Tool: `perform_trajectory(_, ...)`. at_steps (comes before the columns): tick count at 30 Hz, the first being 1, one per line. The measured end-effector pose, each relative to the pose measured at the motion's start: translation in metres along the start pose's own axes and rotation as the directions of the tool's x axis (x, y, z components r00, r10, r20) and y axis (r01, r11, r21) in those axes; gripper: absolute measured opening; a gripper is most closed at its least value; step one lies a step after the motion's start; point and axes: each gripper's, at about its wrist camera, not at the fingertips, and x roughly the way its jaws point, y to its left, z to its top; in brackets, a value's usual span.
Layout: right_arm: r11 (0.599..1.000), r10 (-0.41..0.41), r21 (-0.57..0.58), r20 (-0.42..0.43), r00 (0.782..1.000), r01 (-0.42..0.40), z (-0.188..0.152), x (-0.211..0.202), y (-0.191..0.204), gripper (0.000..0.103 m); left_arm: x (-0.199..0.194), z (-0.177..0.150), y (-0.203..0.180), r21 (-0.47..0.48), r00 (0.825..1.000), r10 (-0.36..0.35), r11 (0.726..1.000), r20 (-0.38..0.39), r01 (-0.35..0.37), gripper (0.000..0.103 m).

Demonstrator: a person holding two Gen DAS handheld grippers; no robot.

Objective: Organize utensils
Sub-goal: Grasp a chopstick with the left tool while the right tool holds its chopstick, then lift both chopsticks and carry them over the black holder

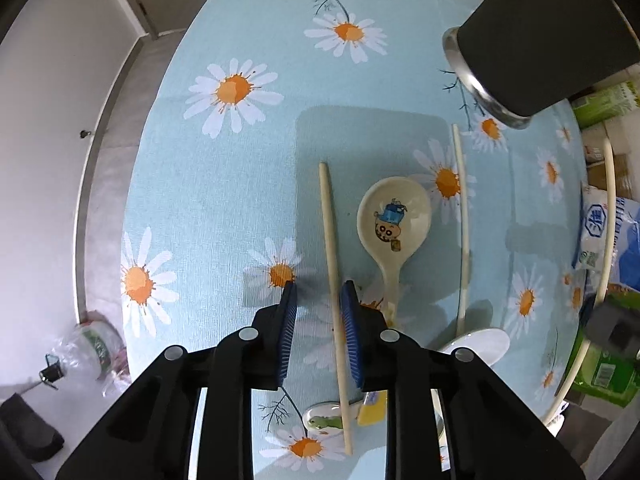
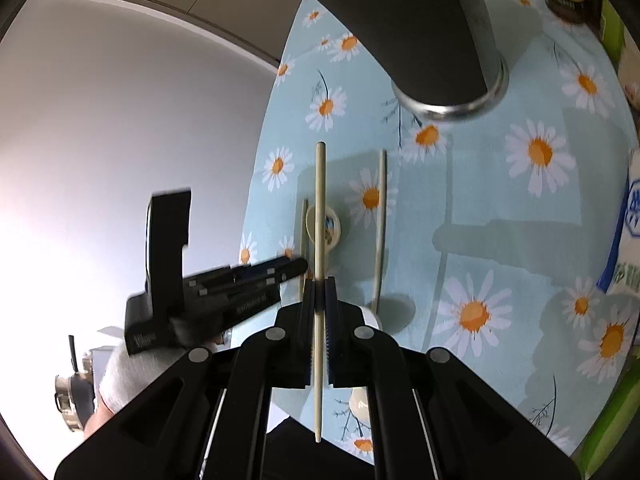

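While the right gripper (image 2: 319, 294) clamps a chopstick (image 2: 319, 216), the left gripper (image 1: 318, 292) sits open around another chopstick (image 1: 333, 264) beside the spoon (image 1: 394, 220).

A pale wooden chopstick (image 1: 332, 264) lies flat on the tabletop in the lower centre of the left wrist view, its near end propped on a small white rest with a green frog (image 1: 324, 420). Just right of it lies a cream ceramic spoon (image 1: 394, 216), bowl up, with a cartoon figure inside. Further right lies a white chopstick (image 1: 462, 216). Another pale chopstick (image 2: 319, 280) runs upright through the centre of the right wrist view, raised above the tabletop. A dark cylindrical holder with a metal rim (image 1: 532, 36) stands at upper right.
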Motion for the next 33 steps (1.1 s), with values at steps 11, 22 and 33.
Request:
perform_trajectory(11, 0.999, 0.046, 0.004, -0.019, 0.999, -0.046, -0.010, -0.004, -0.014, 0.006, 0.005, 0.009, 0.000, -0.058, 0.999, 0.031, 0.998, -0.024, -0.033, 0.005)
perform_trajectory(22, 0.999, 0.043, -0.024, -0.045, 0.998, -0.044, -0.010, 0.002, -0.010, 0.006, -0.011, -0.012, 0.024, -0.159, 0.998, -0.051, 0.986, 0.045, 0.057, 0.003)
perform_trajectory(33, 0.998, -0.029, -0.053, -0.027, 0.999, 0.027, -0.008, 0.011, 0.008, 0.006, -0.038, -0.032, 0.038, -0.109, 0.976, -0.166, 0.977, 0.138, 0.182, 0.003)
